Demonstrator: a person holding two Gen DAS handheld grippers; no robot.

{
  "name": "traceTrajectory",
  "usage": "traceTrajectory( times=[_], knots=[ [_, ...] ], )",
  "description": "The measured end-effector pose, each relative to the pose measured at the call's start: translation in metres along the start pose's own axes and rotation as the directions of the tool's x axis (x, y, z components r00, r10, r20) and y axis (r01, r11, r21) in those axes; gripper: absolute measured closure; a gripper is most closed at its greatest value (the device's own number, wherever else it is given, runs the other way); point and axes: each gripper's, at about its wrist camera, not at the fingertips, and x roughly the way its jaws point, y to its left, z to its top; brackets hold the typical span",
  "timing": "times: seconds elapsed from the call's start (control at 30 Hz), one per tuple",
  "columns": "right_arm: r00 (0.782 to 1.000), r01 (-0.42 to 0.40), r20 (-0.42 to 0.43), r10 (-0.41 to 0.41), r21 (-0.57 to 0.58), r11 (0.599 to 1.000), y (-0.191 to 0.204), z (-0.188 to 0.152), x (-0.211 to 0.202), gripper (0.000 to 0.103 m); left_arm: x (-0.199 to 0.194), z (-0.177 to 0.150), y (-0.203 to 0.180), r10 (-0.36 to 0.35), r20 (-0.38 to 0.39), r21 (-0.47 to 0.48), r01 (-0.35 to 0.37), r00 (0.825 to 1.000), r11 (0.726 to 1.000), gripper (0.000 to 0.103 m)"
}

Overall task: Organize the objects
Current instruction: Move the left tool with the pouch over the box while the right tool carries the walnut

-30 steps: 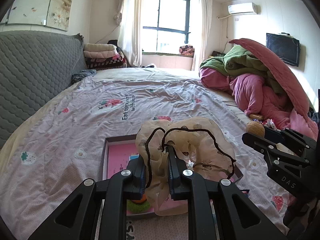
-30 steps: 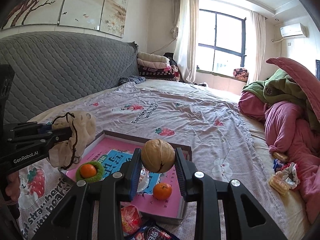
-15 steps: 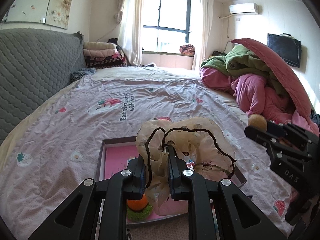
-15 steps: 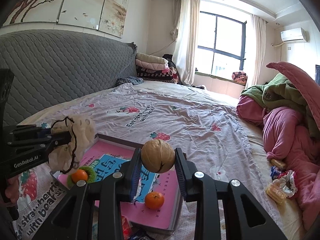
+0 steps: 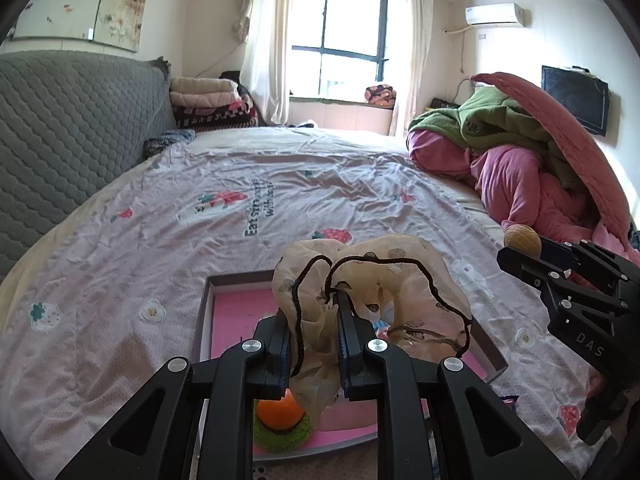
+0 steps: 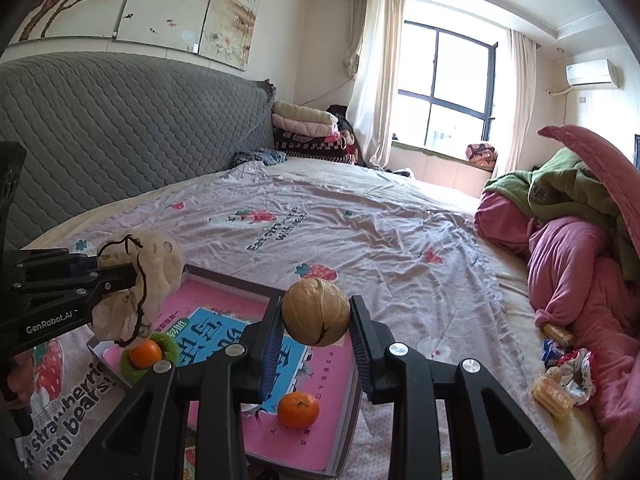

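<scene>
on the bed the pink tray lies below both grippers, so i keep my left gripper pinched on the sheer scrunchie and my right gripper clamped on the walnut, meaning to lower each onto bare tray clear of the oranges before loosening either.

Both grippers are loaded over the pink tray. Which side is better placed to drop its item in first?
Left, probably. The left gripper holds the beige scrunchie directly above the pink tray, near the tangerine on the green scrunchie. The right gripper holds the walnut over the tray's far edge.
</scene>
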Motion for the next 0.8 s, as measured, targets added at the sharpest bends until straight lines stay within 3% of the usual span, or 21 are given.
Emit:
traceTrajectory(
  times=[0.8],
  knots=[
    [0.99,-0.041,-0.132,0.047,0.048,0.998,-0.006,-0.029,0.017,0.07,0.027,-0.028,-0.005,0.012,-0.123,0.013,-0.011,0.992,1.0,0.083]
  ],
)
